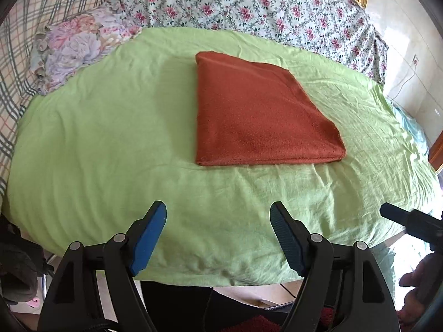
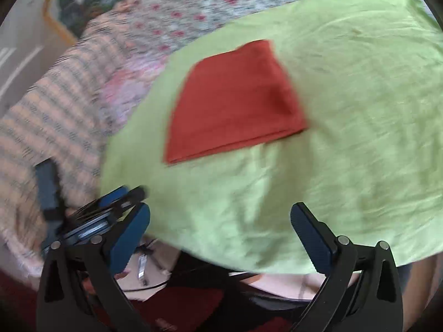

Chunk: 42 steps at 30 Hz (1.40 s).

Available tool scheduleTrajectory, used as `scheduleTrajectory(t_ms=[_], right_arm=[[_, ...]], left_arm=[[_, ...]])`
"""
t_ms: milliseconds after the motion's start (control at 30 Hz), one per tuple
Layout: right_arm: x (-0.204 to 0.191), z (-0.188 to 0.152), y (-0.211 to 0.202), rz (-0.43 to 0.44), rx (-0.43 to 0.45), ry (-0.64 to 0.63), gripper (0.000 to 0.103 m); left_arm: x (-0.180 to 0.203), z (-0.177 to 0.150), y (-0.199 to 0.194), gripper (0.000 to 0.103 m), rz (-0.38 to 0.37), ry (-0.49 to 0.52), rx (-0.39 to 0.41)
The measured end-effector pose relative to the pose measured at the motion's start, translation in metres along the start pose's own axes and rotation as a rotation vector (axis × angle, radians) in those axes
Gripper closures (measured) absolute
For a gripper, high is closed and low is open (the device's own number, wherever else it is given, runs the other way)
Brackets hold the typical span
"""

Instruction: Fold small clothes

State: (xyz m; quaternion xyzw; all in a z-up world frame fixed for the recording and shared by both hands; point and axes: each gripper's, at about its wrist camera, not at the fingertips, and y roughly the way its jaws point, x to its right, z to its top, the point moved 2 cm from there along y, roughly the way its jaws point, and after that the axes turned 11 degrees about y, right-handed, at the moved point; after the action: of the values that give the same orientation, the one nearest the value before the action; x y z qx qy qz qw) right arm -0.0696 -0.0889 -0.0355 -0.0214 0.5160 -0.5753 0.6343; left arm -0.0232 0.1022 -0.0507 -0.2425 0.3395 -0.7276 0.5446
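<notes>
A rust-red cloth (image 1: 257, 113) lies folded into a flat square on the green sheet (image 1: 110, 144). It also shows in the blurred right wrist view (image 2: 235, 105). My left gripper (image 1: 218, 221) is open and empty, held back from the cloth over the sheet's near edge. My right gripper (image 2: 221, 227) is open and empty, also short of the cloth over the near edge. The right gripper's tip shows at the far right of the left wrist view (image 1: 401, 215). The left gripper shows at the left of the right wrist view (image 2: 83, 207).
A floral pillow (image 1: 77, 47) lies at the sheet's back left. A flowered bedspread (image 1: 249, 5) and a checked blanket (image 1: 16, 55) lie behind. The floor (image 2: 155, 271) shows below the sheet's near edge.
</notes>
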Motion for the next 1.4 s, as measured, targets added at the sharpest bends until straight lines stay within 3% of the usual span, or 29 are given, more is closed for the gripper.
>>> scheduleTrajectory(t_ms=[67,133,267,333,500,1033,1400], right_arm=[[-0.005,-0.002,-0.005,0.036,0.013,-0.007,0.001],[-0.009,-0.003,-0.005,-0.073,0.031,-0.053,0.001],[-0.012,0.007,-0.004,-0.175,0.077,-0.148,0.001],[-0.010,0.023,-0.001,-0.274,0.103,-0.214,0.001],[-0.008,0.048,0.014,-0.371,0.119,-0.320,0.001],[-0.015,0.075,0.049,-0.357,0.037,-0.387,0.001],[-0.006,0.101,0.062,-0.345,0.001,-0.331,0.001]], left_arm=[[-0.003,0.000,-0.003,0.025,0.007,0.001,0.009],[-0.005,-0.001,-0.007,0.023,0.021,-0.001,0.021],[-0.008,0.004,-0.008,0.022,0.057,0.027,0.047],[-0.009,0.009,-0.006,0.019,0.069,0.032,0.058],[-0.014,0.028,0.008,0.015,0.089,0.019,0.051],[-0.009,0.049,0.043,0.006,0.151,0.083,-0.029],[-0.014,0.081,0.056,0.005,0.206,0.103,-0.057]])
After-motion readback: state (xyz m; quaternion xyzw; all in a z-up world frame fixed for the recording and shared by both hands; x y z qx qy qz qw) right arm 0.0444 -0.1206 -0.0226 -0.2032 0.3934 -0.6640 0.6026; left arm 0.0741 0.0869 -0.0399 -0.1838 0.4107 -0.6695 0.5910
